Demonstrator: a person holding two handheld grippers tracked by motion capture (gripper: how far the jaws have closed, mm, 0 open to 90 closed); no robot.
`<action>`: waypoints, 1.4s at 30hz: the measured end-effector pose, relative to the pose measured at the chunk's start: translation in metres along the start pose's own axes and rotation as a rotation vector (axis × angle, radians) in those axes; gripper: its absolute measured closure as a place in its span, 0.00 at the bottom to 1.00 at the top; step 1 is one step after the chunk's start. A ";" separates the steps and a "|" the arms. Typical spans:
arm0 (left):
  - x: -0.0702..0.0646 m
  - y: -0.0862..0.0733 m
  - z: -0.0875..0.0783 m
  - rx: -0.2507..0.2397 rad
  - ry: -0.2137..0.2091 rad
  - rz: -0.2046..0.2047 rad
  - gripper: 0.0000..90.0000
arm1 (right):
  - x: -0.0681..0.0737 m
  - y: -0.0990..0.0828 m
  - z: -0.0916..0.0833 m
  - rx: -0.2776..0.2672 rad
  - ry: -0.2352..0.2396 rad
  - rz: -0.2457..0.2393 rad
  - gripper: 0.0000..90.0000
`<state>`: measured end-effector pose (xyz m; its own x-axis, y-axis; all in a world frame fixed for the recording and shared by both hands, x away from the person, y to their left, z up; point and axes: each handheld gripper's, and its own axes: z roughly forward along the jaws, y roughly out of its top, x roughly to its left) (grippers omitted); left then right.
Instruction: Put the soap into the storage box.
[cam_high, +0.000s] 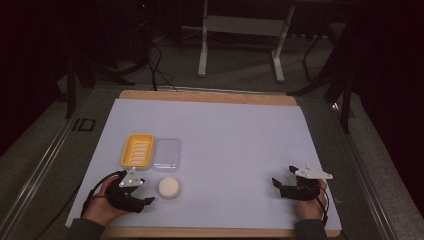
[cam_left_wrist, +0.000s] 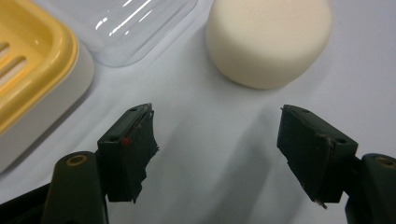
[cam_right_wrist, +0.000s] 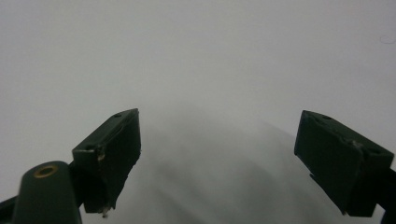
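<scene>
Your left tool sits low at the near left of the table, jaws apart with nothing between them. In the left gripper view its pads stand spread over bare white surface, and the soap lies just beyond them, toward the right jaw, not touching either pad. From above, the soap is a round cream puck just to the right of that tool. Behind the soap sit two things side by side and touching: a yellow tray on the left and a clear lid on the right. In the left gripper view the tray fills the left edge, the lid the top.

Your right tool rests well apart at the near right, jaws wide, and in the right gripper view its pads frame plain white table with nothing in between.
</scene>
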<state>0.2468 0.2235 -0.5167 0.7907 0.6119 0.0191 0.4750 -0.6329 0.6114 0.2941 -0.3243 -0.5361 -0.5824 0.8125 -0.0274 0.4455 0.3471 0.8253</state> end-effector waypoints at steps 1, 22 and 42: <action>0.000 0.001 -0.001 0.007 -0.008 0.008 0.31 | 0.000 0.000 0.000 0.002 -0.002 0.001 0.16; -0.003 0.029 0.005 0.114 -0.062 0.149 0.25 | 0.000 0.000 -0.001 -0.002 -0.001 -0.002 0.16; -0.005 0.057 0.017 0.219 -0.088 0.231 0.20 | 0.001 0.000 -0.001 -0.003 -0.005 -0.006 0.16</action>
<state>0.2764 0.1769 -0.4953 0.9131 0.4028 0.0638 0.3430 -0.8431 0.4142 0.2931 -0.3238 -0.5358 -0.5819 0.8125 -0.0347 0.4401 0.3505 0.8267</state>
